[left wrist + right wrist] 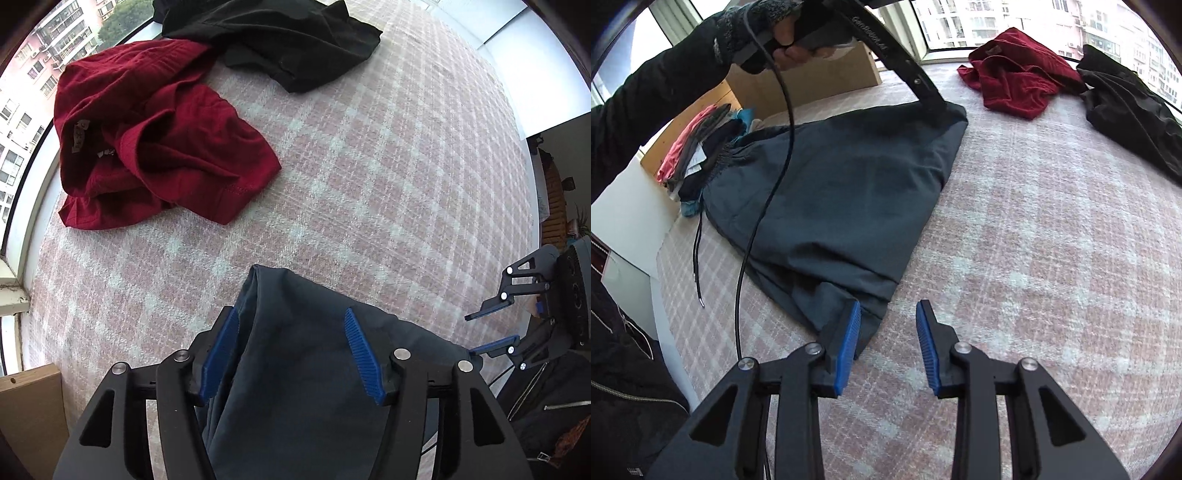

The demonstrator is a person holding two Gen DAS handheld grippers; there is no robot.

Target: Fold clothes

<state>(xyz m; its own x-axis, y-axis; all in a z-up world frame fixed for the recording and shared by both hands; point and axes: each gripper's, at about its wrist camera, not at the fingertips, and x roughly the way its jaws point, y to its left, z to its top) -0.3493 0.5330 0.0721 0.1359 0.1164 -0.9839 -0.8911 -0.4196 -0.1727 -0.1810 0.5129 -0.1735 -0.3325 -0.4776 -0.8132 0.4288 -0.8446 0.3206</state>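
The dark blue shorts [834, 192] are spread flat on the pink checked blanket [1034, 258]. The left tool [291, 354] is pointed straight down over one corner of them, its blue pads parted with the cloth seen between them but not pinched. The right tool [888, 343] is angled down at the opposite corner, its jaws partly open; its left pad lies just against the hem, nothing is gripped. The left tool is held from above by a hand [783, 40] in a dark sleeve, a black cable [764, 206] hanging from it. Beyond the tools a crumpled red garment [147, 136] and a black garment [280, 40] lie near the window [979, 22]. A stack of folded clothes [698, 155] is seen left of the shorts.
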